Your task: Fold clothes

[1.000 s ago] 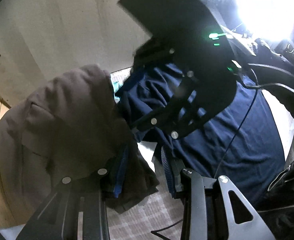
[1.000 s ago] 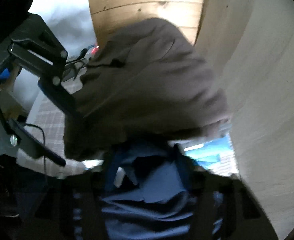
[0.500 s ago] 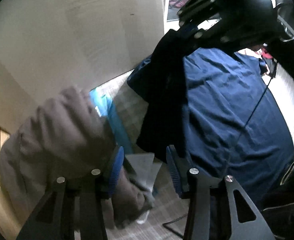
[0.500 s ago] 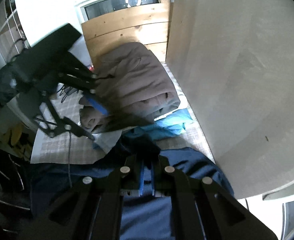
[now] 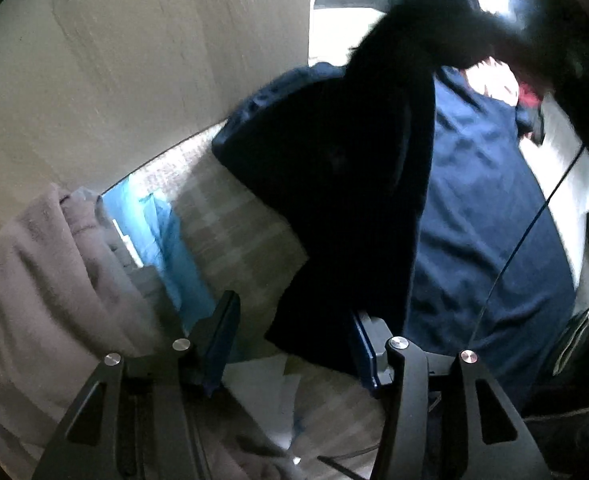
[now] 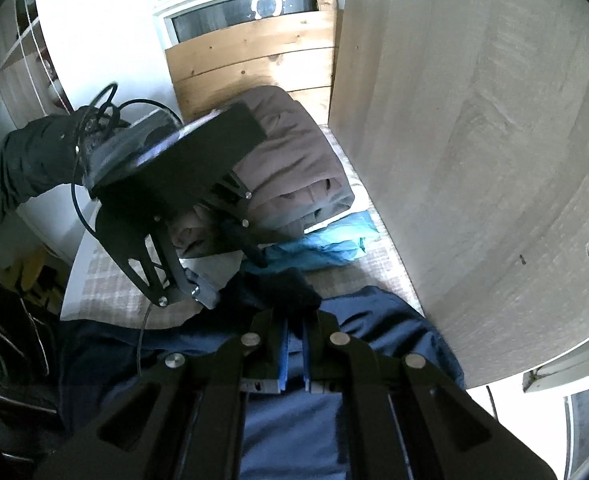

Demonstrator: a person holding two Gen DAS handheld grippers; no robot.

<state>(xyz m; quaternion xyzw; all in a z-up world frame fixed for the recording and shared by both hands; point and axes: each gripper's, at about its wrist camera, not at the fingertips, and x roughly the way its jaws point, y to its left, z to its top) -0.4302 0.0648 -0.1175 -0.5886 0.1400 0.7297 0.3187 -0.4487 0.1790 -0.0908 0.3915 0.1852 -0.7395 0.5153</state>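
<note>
A navy blue garment (image 5: 482,216) lies spread on the checked bed cover (image 5: 230,232). My right gripper (image 6: 293,334) is shut on a fold of this navy garment (image 6: 294,416) and holds it lifted, so a dark flap (image 5: 354,200) hangs in the left wrist view. My left gripper (image 5: 292,336) is open and empty, its fingers on either side of the flap's lower edge. It also shows in the right wrist view (image 6: 230,264), above the cover beside the navy cloth.
A folded brown garment (image 6: 294,168) lies stacked by the wooden headboard (image 6: 254,64). A light blue cloth (image 6: 326,244) lies between it and the navy garment. A wooden panel wall (image 6: 474,140) runs along the bed. A black cable (image 5: 534,220) crosses the navy cloth.
My left gripper has come away from the brown garment toward the navy one. My right gripper has pulled back and up with the navy fold, and the hanging flap reaches my left fingers.
</note>
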